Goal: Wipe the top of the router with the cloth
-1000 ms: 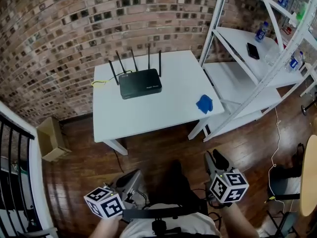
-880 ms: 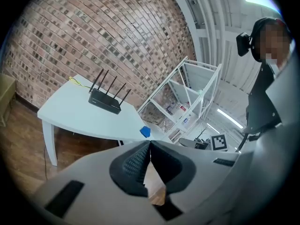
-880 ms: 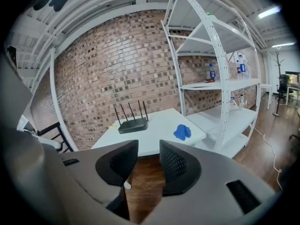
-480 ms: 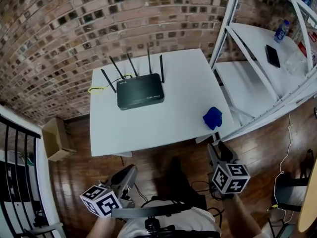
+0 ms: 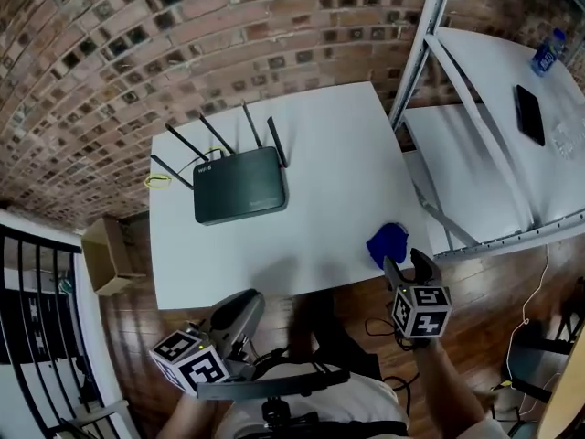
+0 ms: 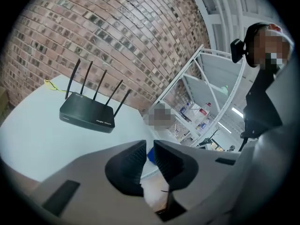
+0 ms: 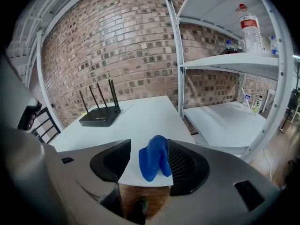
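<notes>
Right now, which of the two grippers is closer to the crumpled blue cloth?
The right gripper: its jaws, just opened wide, frame the crumpled blue cloth without gripping it; the left gripper is farther off.

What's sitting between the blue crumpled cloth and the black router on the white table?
Nothing: only bare white table top runs from the blue crumpled cloth to the black router, clearest in the head view.

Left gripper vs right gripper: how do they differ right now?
Jaws: the left gripper shows only a narrow gap, empty. The right gripper has just been opening and stands wide, with the blue cloth between its jaws, not clamped. Place: the right gripper is at the table's near corner, the left gripper by its near edge, away from the cloth. Both point toward the table.
</notes>
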{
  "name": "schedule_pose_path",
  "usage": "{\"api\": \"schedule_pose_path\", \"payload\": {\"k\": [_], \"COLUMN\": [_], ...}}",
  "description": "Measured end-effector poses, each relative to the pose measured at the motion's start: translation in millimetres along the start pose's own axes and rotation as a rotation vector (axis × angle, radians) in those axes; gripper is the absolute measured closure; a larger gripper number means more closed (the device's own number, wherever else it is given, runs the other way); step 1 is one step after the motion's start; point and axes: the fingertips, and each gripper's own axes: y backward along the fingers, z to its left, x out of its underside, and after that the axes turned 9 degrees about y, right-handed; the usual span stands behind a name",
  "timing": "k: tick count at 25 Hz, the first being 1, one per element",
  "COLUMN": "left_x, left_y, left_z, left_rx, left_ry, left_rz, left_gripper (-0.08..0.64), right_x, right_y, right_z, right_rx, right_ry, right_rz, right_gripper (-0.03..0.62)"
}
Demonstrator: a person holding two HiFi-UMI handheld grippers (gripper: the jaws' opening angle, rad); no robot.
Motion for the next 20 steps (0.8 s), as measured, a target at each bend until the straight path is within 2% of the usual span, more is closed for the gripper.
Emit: {"api": "schedule_pose_path", "payload": {"k": [9, 15, 19, 20], "left_x": [-32, -56, -64, -70], "left_y": [-33, -31, -26, -24], "left_z": [17, 46, 84, 88], "left_rx": [-0.026, 0.002, 0.057, 0.064], "left_ry": [0.019, 0.031, -0.023, -0.016], "left_rz": [-0.001, -0.003, 0.053, 0.068], "left_gripper": [0.485, 0.485, 0.485, 0.485], "right_x": [36, 46, 43, 44], "right_y": [-64, -81, -90, -92], "right_z": [-13, -9, -4, -1], "right_rx": [-0.029, 0.031, 0.08, 0.085], "right_ry": [0.134, 0.148, 0.147, 0.155], "right_rz": [0.17, 0.249, 0.271, 0.28], "right_gripper": [0.321, 0.335, 0.357, 0.373]}}
